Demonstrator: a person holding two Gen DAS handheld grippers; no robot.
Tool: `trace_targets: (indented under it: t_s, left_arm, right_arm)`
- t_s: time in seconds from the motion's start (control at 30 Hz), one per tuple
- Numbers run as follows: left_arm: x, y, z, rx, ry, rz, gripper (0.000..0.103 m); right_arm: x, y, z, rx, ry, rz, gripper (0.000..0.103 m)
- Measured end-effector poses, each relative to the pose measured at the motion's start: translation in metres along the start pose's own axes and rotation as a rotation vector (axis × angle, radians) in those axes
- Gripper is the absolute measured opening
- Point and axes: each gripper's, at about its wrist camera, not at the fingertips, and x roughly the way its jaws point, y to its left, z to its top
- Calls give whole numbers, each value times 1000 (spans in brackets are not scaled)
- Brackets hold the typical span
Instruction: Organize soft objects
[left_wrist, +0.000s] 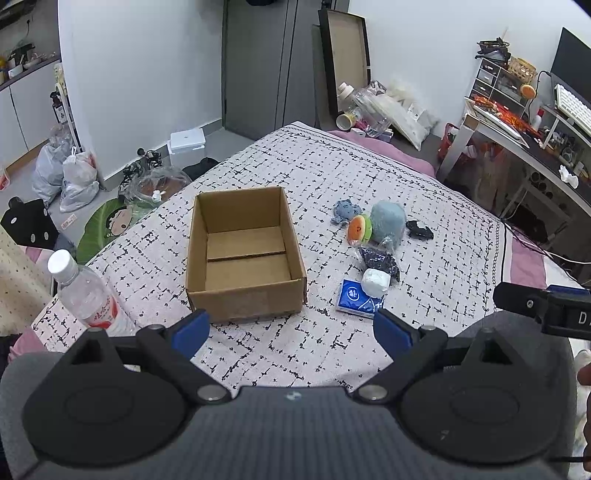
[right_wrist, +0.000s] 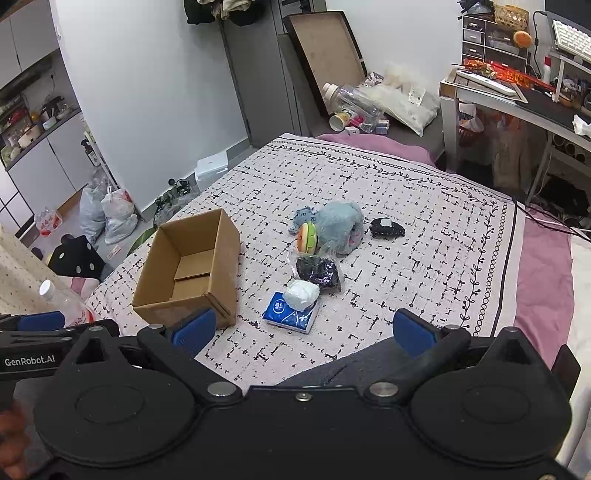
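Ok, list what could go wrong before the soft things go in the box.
The white wad lies on the blue tissue pack, so gripping either may drag the other. The cardboard box is empty and light; a bump could shove it toward the water bottle at the bed's edge.

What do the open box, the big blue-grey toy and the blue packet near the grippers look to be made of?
Box: plain brown cardboard, matte, with folded flaps showing on its floor.
Blue-grey toy: plush fabric, fuzzy pile, soft rounded outline.
Blue packet: probably thin plastic film over tissues; it looks glossy and wrinkled, though the contents are not visible.
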Motion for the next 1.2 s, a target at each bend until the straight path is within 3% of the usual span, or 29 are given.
trace_targets:
  t_s: [1.2]
  left_arm:
    - [-3,-3,-3,9,-19,3,94]
  right_arm:
    - [2,-1,-3,10,6,-5,103]
